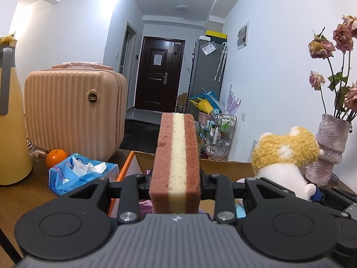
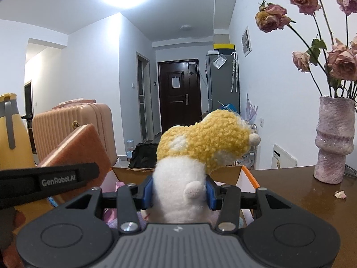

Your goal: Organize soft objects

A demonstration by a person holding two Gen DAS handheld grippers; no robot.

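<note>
Spongy stuff, light and squashy: our left gripper [image 1: 175, 186] pinches the sponge [image 1: 176, 160] mid-body, right gripper [image 2: 179, 193] squeezes the plush toy [image 2: 189, 163] at its waist.

A pink suitcase [image 1: 73, 109] stood on the table [image 2: 296, 192] beside a yellow jug [image 1: 11, 120]. An orange [image 1: 56, 157] lay just beside a blue tissue pack [image 1: 82, 173]. Dried roses [image 2: 308, 33] rose from a mauve vase [image 2: 333, 140]. A dark door [image 1: 159, 76] closed the hallway.
</note>
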